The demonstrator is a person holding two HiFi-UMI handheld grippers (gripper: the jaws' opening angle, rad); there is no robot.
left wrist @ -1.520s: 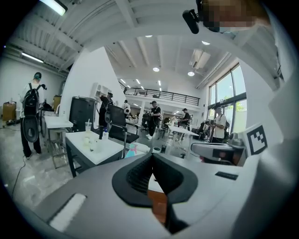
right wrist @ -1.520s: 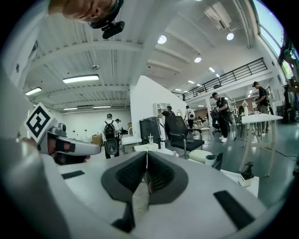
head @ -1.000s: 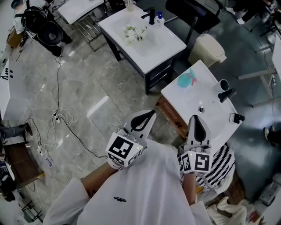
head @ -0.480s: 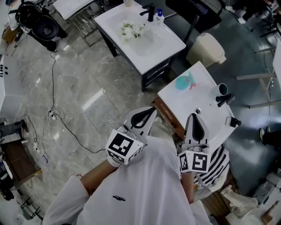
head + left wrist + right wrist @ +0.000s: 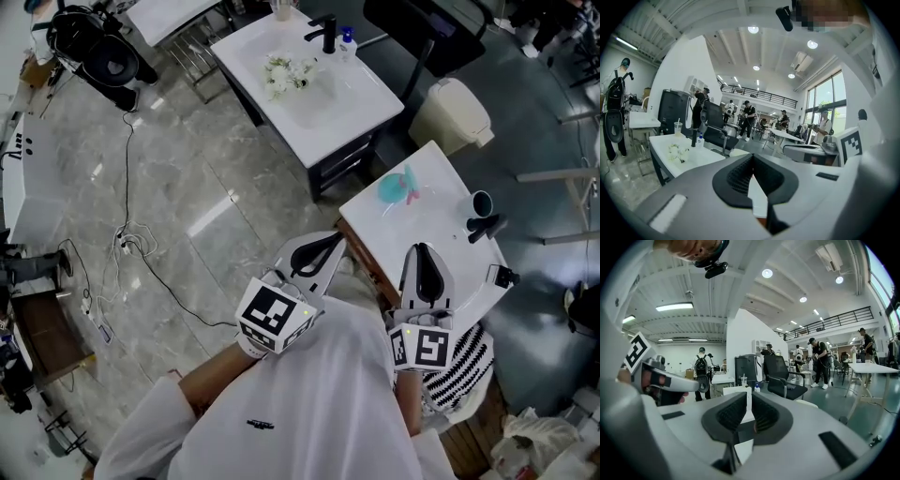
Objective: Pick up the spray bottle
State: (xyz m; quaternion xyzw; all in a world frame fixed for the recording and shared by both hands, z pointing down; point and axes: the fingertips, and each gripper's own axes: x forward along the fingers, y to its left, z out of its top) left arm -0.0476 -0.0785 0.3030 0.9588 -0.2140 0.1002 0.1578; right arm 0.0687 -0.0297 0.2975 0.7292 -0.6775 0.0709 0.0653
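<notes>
A teal spray bottle (image 5: 397, 187) lies on its side on the near white sink counter (image 5: 441, 239), towards its far end. My left gripper (image 5: 327, 242) is held at chest height over the floor, left of that counter, jaws shut and empty. My right gripper (image 5: 424, 250) hovers over the counter's near part, short of the bottle, also shut with nothing in it. In the left gripper view the pads (image 5: 740, 176) meet at their tips. In the right gripper view the pads (image 5: 732, 413) stand together too. The bottle shows in neither gripper view.
A second white sink table (image 5: 352, 89) stands farther off with a black faucet (image 5: 325, 33), white flowers (image 5: 286, 73) and a small blue-capped bottle (image 5: 346, 37). A beige bin (image 5: 455, 112) sits between the two. The near counter carries a black faucet (image 5: 483, 226). Cables (image 5: 131, 246) trail over the floor at left.
Both hands have travelled along with the person, and the near counter with the teal bottle now sits a little lower in the head view. Both pairs of jaws stay shut.
</notes>
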